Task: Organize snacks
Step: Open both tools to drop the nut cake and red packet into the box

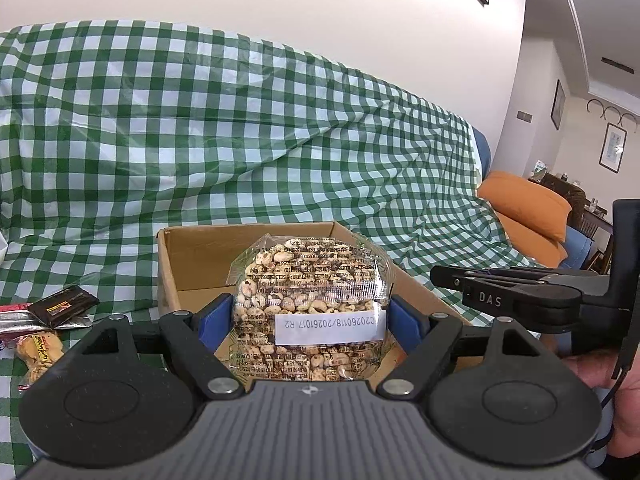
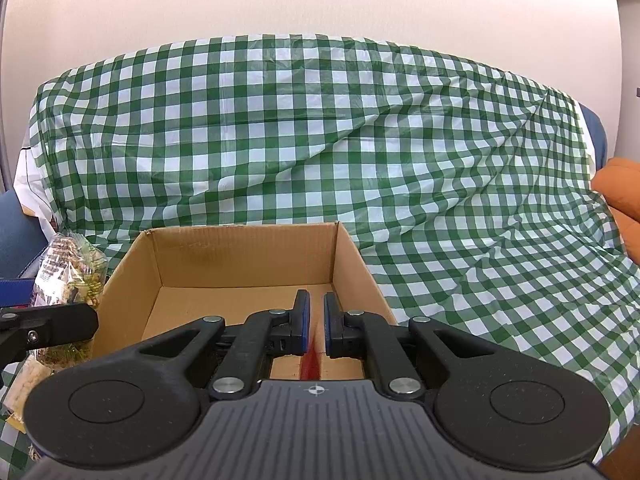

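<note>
Loose snacks [image 1: 48, 320] lie on the checked cloth [image 1: 280, 140] at far left. The left gripper [image 1: 310, 320] holds a clear nut bag [image 1: 310, 304] between wide-set pads, at the near rim of the box [image 2: 240, 264]. Lower it in before letting go. The right gripper [image 2: 316, 328], nearly closed, pinches a thin red strip [image 2: 312, 360] over the box.

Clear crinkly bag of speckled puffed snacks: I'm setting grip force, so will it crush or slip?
The clear bag of puffed snacks probably weighs little and crushes easily. Its glossy film may slip, though the left hand-held gripper holds it.
</note>
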`<act>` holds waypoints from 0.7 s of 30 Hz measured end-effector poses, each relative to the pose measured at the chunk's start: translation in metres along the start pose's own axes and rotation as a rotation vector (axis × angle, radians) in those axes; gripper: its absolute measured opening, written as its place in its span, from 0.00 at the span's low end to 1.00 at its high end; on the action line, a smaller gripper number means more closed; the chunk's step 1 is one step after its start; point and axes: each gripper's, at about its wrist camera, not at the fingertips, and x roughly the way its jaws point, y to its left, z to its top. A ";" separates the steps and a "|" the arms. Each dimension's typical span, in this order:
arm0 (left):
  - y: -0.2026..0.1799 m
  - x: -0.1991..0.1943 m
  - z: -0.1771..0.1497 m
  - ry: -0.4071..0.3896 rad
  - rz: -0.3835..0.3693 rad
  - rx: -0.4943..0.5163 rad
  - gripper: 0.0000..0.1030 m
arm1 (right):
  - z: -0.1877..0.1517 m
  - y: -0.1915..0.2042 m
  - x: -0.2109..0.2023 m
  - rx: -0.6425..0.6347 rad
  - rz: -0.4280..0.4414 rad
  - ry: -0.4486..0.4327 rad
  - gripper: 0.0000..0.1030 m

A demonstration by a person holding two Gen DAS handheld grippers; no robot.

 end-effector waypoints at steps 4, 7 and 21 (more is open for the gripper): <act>0.000 0.000 0.000 0.010 -0.034 -0.006 0.85 | 0.001 0.000 0.000 0.000 0.003 0.001 0.07; -0.003 0.003 -0.002 0.026 -0.035 0.002 0.88 | 0.001 0.001 0.000 0.000 -0.001 0.002 0.11; 0.000 0.002 0.000 0.022 -0.025 -0.014 0.88 | -0.001 0.007 0.002 -0.029 -0.018 0.012 0.29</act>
